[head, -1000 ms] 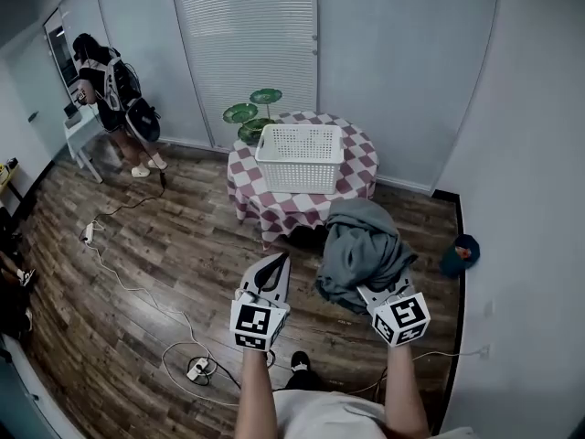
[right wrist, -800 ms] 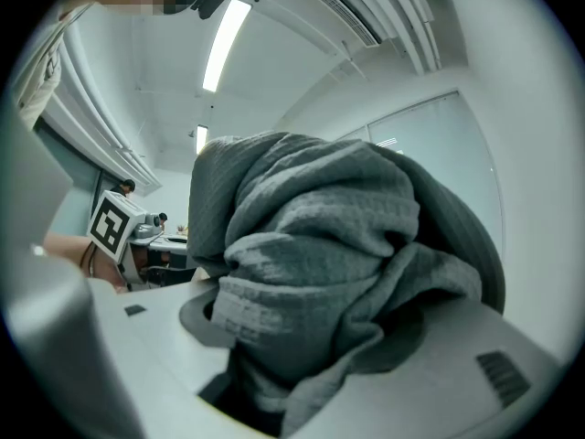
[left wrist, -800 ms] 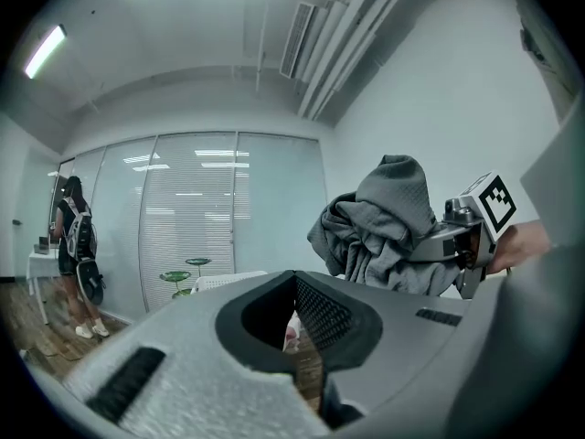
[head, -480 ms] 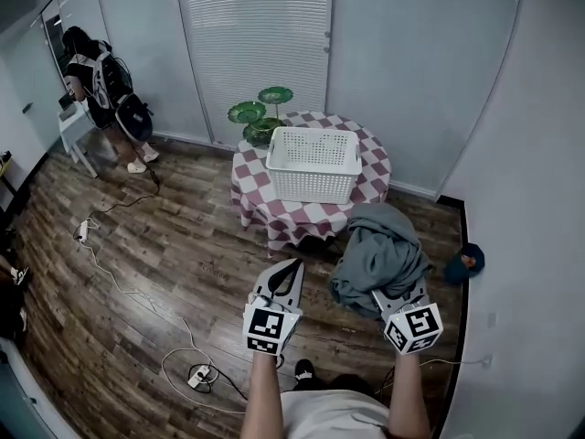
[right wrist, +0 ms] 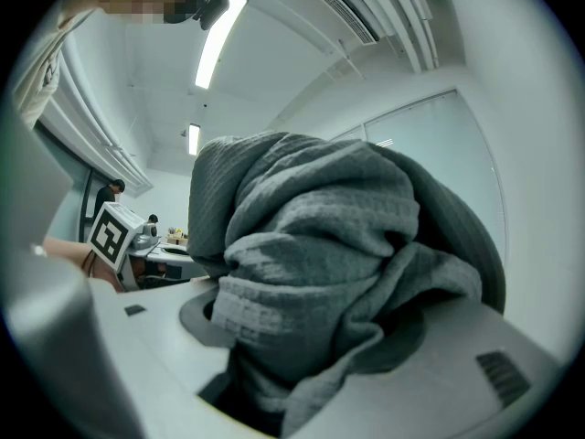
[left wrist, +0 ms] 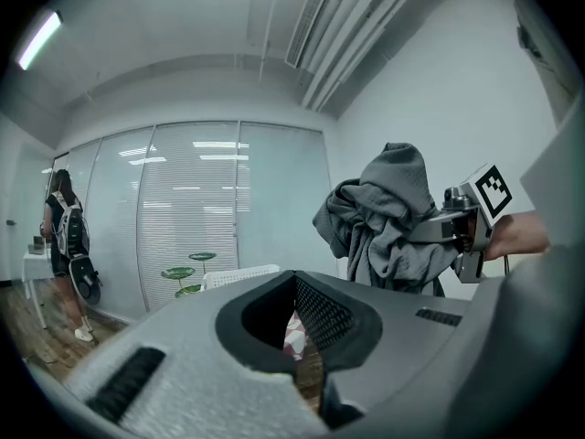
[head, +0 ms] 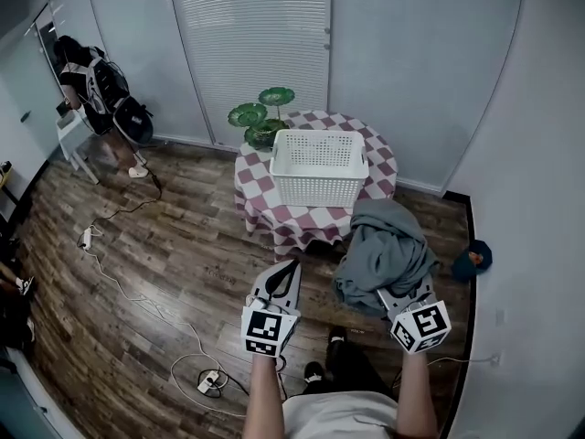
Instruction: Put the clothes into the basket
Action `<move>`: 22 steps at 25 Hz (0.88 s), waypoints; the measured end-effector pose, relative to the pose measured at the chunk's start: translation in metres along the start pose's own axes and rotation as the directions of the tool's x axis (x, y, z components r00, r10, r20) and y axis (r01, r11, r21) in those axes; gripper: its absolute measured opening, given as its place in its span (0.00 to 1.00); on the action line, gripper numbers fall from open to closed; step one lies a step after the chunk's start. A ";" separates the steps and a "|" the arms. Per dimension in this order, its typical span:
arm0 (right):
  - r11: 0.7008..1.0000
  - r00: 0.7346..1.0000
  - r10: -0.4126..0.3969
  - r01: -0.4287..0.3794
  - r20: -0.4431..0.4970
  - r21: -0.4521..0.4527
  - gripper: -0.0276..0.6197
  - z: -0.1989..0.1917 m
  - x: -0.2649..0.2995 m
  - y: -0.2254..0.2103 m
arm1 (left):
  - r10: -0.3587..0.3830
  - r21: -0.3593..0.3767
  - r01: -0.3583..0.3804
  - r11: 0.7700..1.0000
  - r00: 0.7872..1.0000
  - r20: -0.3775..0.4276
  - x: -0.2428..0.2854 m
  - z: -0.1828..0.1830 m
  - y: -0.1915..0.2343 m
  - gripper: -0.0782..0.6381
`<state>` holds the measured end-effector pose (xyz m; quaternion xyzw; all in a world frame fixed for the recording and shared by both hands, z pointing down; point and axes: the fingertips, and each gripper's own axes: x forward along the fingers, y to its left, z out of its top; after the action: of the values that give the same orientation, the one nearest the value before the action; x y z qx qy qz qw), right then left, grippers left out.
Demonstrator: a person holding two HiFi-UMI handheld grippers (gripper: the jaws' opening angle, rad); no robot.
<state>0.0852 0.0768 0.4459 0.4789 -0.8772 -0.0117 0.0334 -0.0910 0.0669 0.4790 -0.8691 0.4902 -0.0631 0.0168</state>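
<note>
A white plastic basket stands empty on a round table with a red-and-white check cloth. My right gripper is shut on a bunched grey garment, held up in the air just short of the table's front right edge. In the right gripper view the grey garment fills the jaws and hides the basket. My left gripper is shut and holds nothing, level, to the left of the garment. In the left gripper view the basket shows far ahead and the garment hangs at right.
A green lotus-leaf ornament stands behind the basket. A person with a backpack is at a small table far left. Cables and a power strip lie on the wood floor. A blue object lies by the right wall.
Both grippers have moved forward together with the garment, and the table and basket now sit a little nearer and further right in the head view. Neither gripper's jaws have changed.
</note>
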 end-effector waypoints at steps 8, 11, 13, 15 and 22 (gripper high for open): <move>0.999 0.999 0.037 -0.037 -0.006 0.019 0.48 -0.003 0.045 -0.016 | 0.003 0.059 -0.003 0.998 1.000 -0.005 0.040 0.018 0.033 0.13; 0.998 0.999 0.050 -0.050 -0.003 0.023 0.48 -0.005 0.063 -0.026 | 0.010 0.072 -0.009 0.997 1.000 -0.002 0.057 0.023 0.043 0.13; 0.998 0.998 0.064 -0.064 0.001 0.029 0.48 -0.008 0.078 -0.034 | 0.016 0.082 -0.015 0.996 1.000 -0.013 0.068 0.021 0.050 0.13; 0.996 0.997 0.078 -0.078 0.002 0.034 0.48 -0.009 0.094 -0.043 | 0.022 0.080 -0.020 0.997 1.000 -0.021 0.082 0.018 0.057 0.13; 0.993 0.994 0.111 -0.111 0.003 0.026 0.48 0.004 0.152 -0.080 | 0.019 0.048 -0.016 0.999 0.999 -0.045 0.143 0.019 0.074 0.13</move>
<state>0.0705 -0.0948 0.4449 0.4299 -0.9025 0.0013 0.0268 -0.0786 -0.0940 0.4664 -0.8625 0.4965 -0.0943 0.0267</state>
